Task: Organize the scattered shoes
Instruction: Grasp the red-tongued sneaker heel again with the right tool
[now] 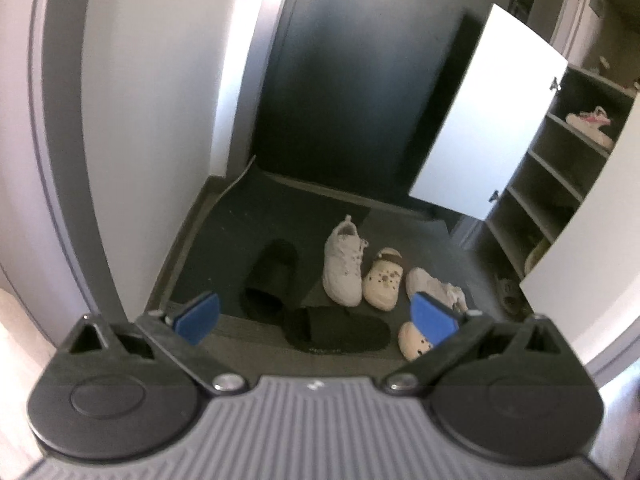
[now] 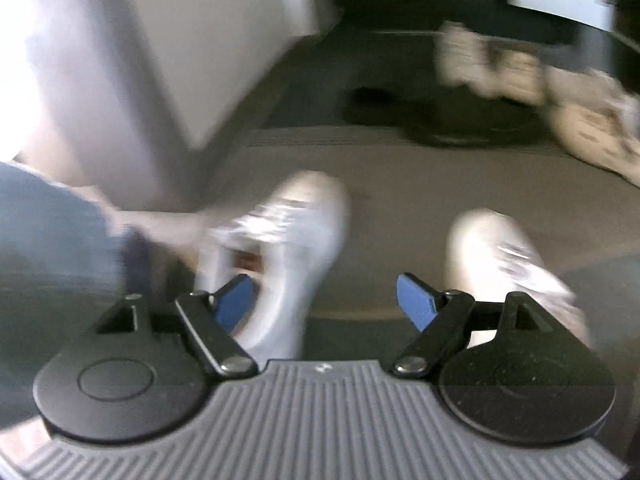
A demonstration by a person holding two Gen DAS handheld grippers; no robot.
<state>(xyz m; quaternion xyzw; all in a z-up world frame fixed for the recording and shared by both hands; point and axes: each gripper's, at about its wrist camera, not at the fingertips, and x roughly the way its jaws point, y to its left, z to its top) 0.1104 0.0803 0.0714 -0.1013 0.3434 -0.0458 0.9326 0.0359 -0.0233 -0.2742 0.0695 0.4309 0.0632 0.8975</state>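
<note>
In the left wrist view, shoes lie scattered on a dark entry mat (image 1: 224, 224): a white sneaker (image 1: 342, 266), a cream clog (image 1: 383, 280), a second white sneaker (image 1: 434, 286), a second cream clog (image 1: 414, 342) and two black slippers (image 1: 270, 280) (image 1: 340, 330). My left gripper (image 1: 316, 316) is open and empty, held above them. In the blurred right wrist view, my right gripper (image 2: 326, 300) is open and empty above the person's own white shoes (image 2: 288, 248) (image 2: 508, 256). The scattered shoes (image 2: 500, 76) show far at the upper right.
An open shoe cabinet (image 1: 560, 176) stands at the right with a white door (image 1: 484, 120) swung out and a pink-white shoe (image 1: 592, 124) on a shelf. A dark entrance door (image 1: 352, 92) is at the back. White walls close the left side.
</note>
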